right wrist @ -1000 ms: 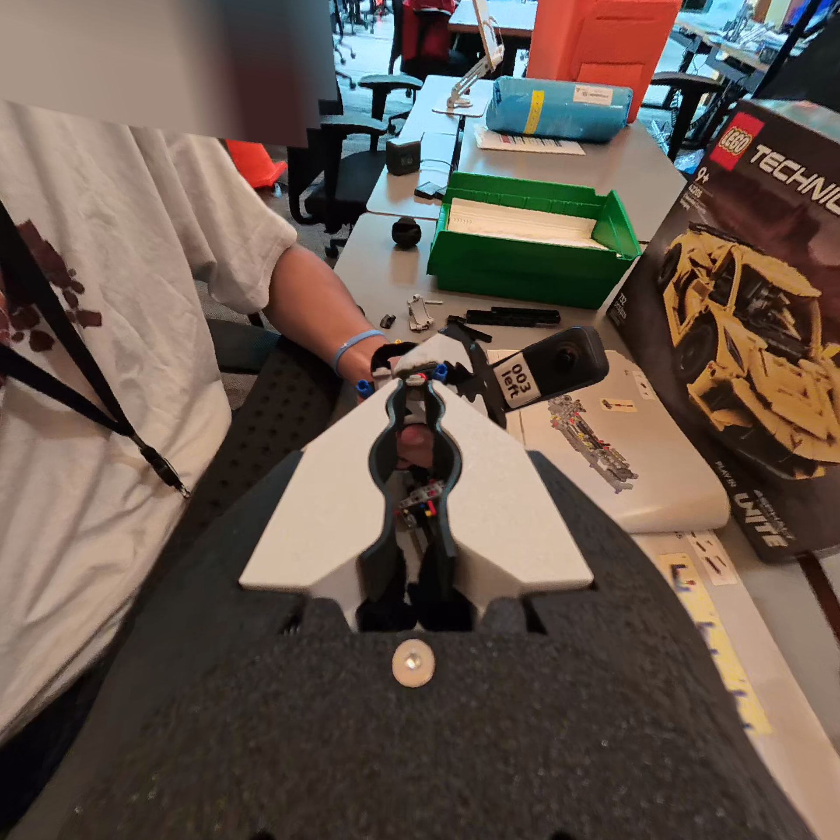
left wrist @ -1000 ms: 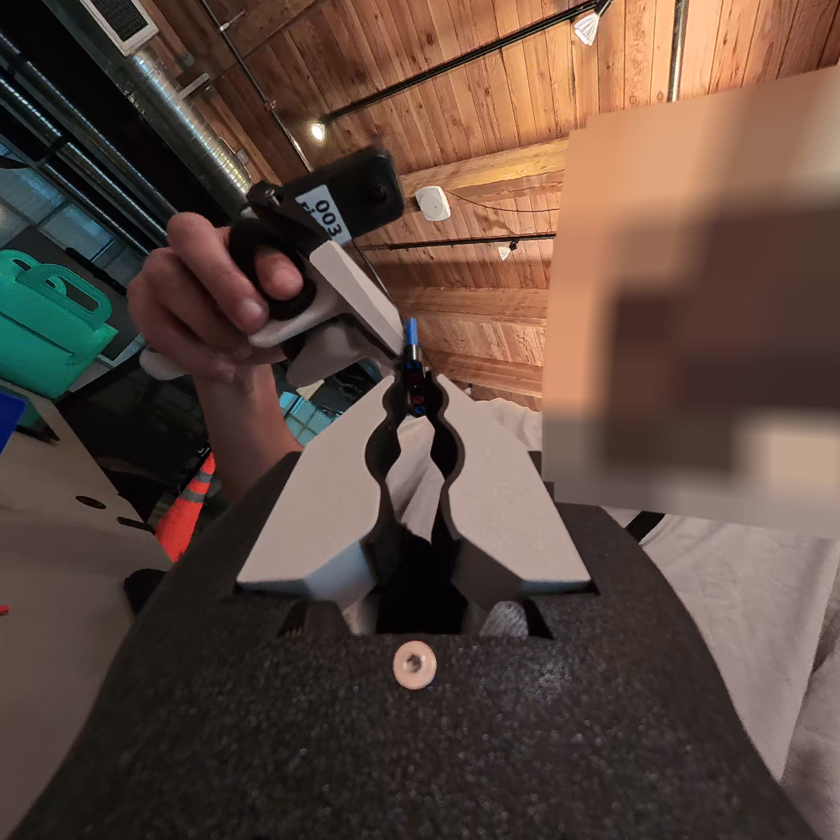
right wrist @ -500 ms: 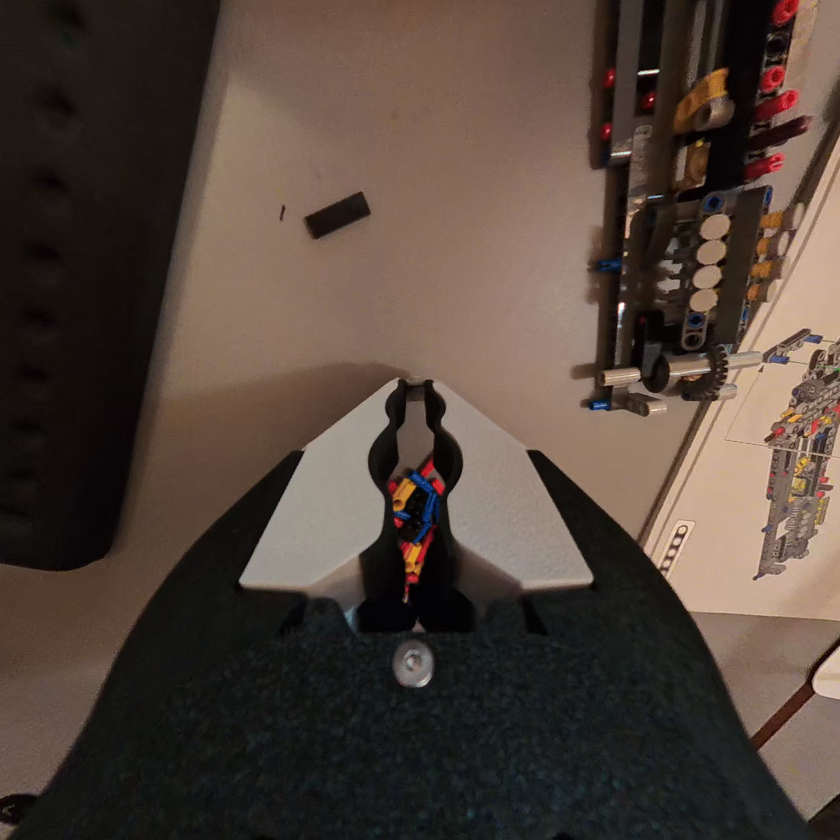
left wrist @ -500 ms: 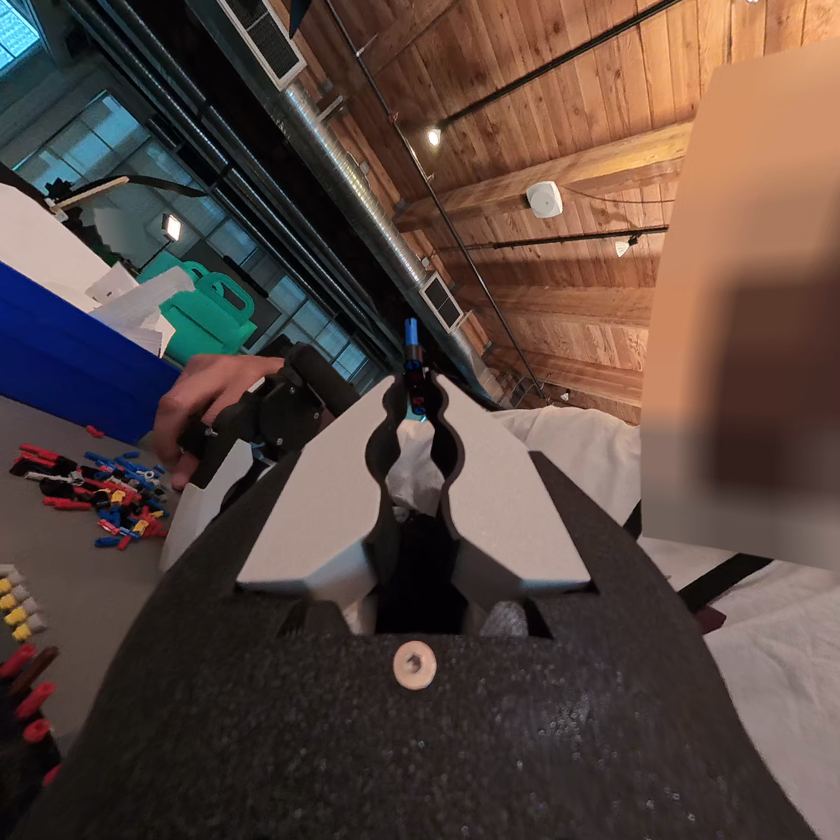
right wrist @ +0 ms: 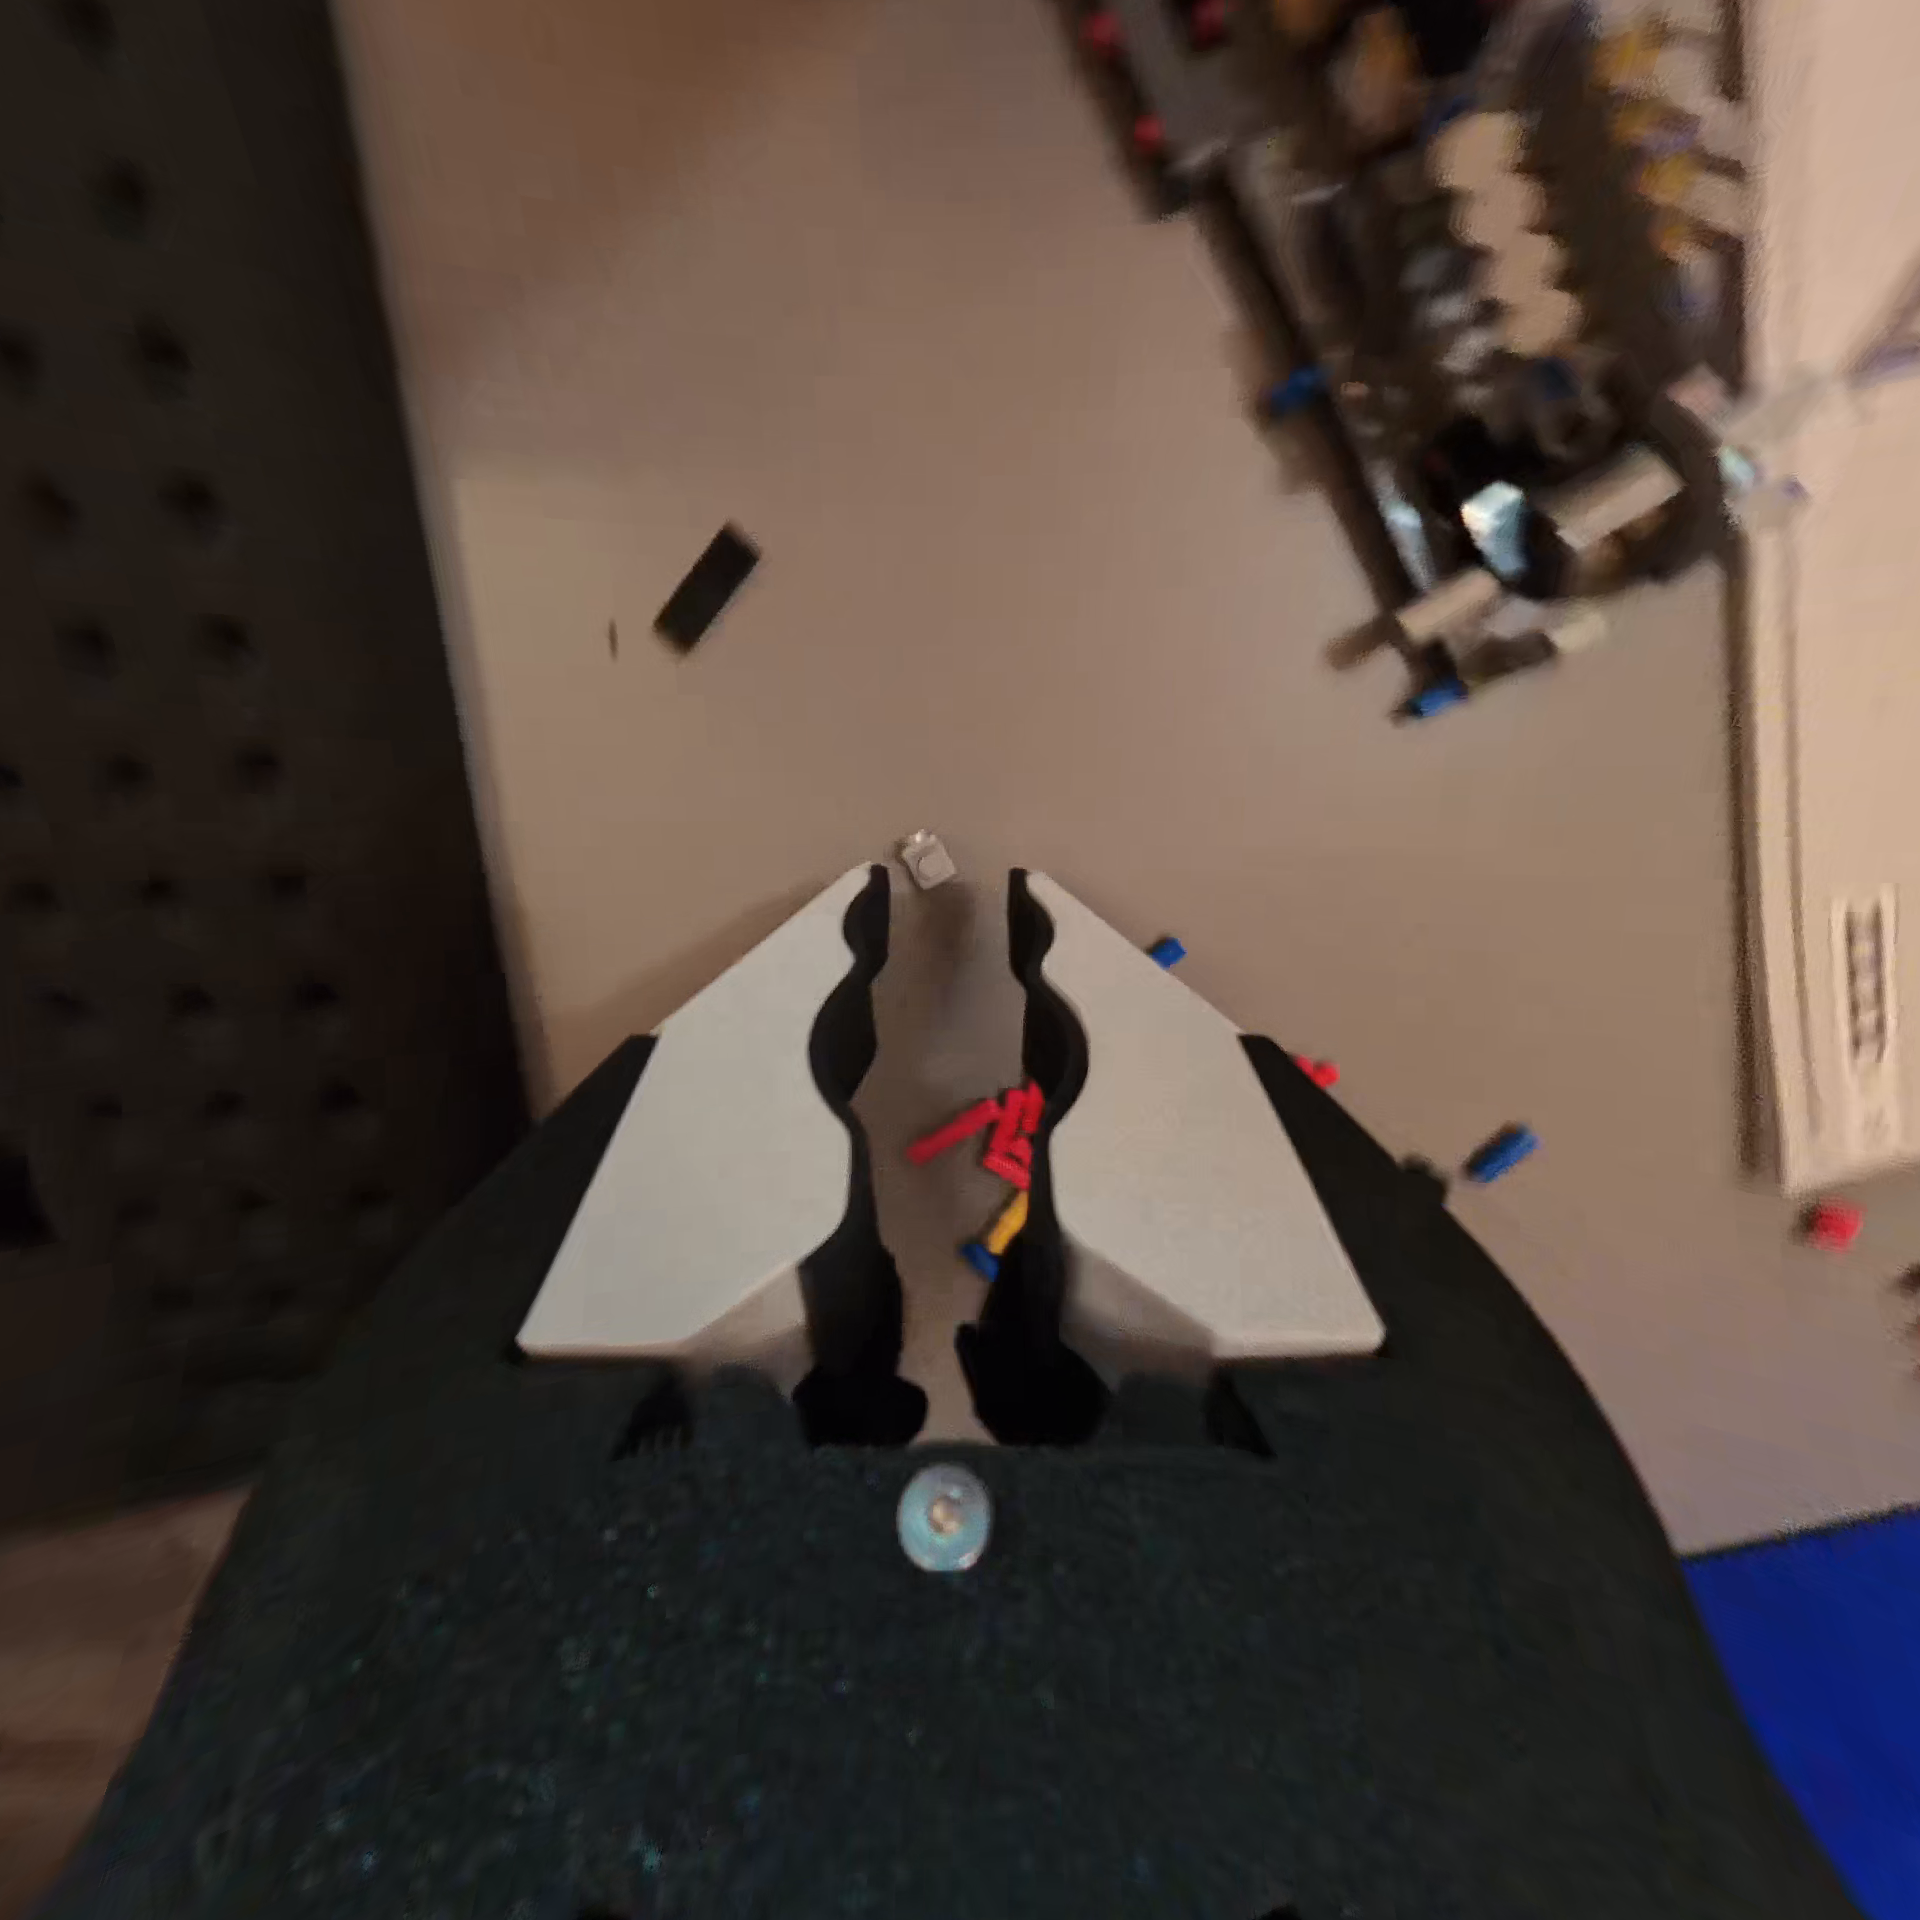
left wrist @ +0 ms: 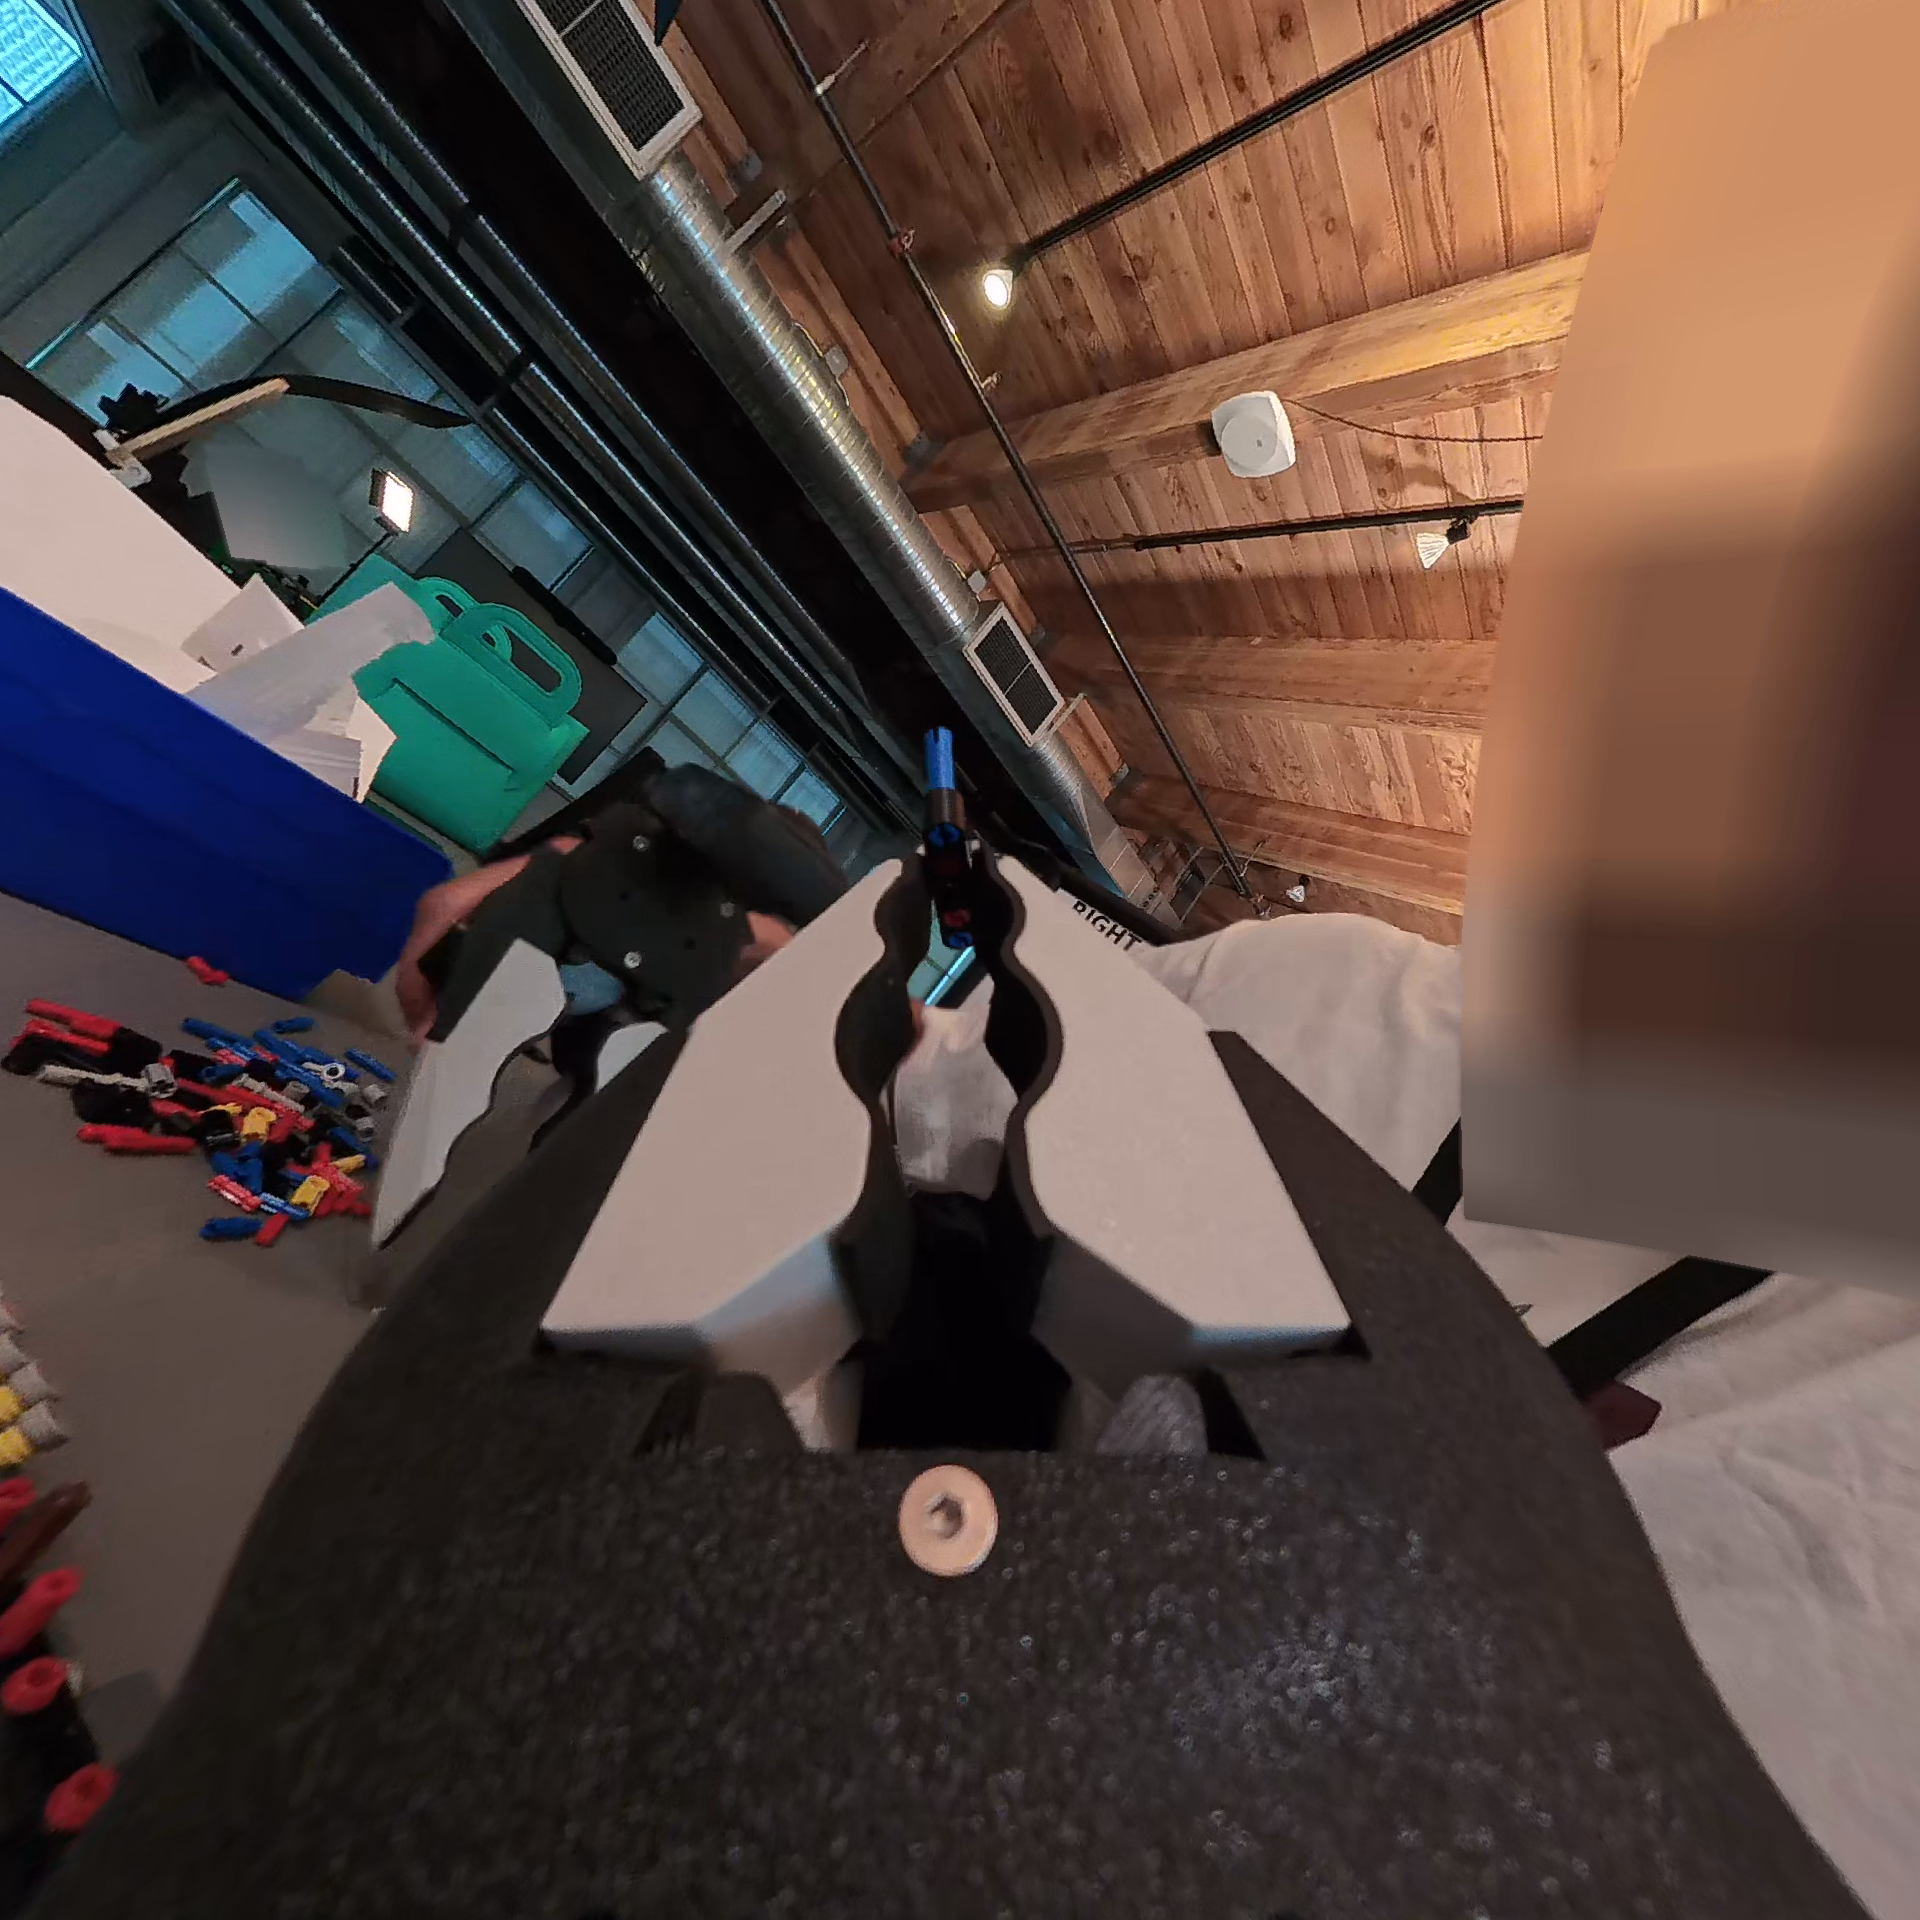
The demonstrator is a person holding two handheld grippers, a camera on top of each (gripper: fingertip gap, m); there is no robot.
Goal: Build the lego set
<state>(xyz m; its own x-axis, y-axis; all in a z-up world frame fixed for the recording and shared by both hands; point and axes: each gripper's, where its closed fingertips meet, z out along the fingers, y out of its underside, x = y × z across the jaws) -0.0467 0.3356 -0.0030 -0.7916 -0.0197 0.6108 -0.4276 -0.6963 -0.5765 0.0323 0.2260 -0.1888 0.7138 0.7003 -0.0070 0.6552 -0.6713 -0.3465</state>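
Left wrist view: the left hand-held gripper (left wrist: pixel 948 883) is raised toward the wooden ceiling (left wrist: pixel 1299 312) and closed on a small black lego piece with a blue pin (left wrist: pixel 943 821) at its tips.
Right wrist view: the right hand-held gripper (right wrist: pixel 943 883) has its jaws apart and holds nothing, pointing down at the desk (right wrist: pixel 935 416).
Small grey piece (right wrist: pixel 927 860): on the desk, just at the tips.
Loose pieces (right wrist: pixel 997 1143): red, yellow and blue, under the fingers.
Half-built model (right wrist: pixel 1507 364): farther away on the desk, blurred.

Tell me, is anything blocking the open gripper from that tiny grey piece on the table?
Nothing visible is. The small light-grey square lego piece lies on bare table just past the right hand-held gripper, whose jaws stand open. The loose red pins lie behind the tips.
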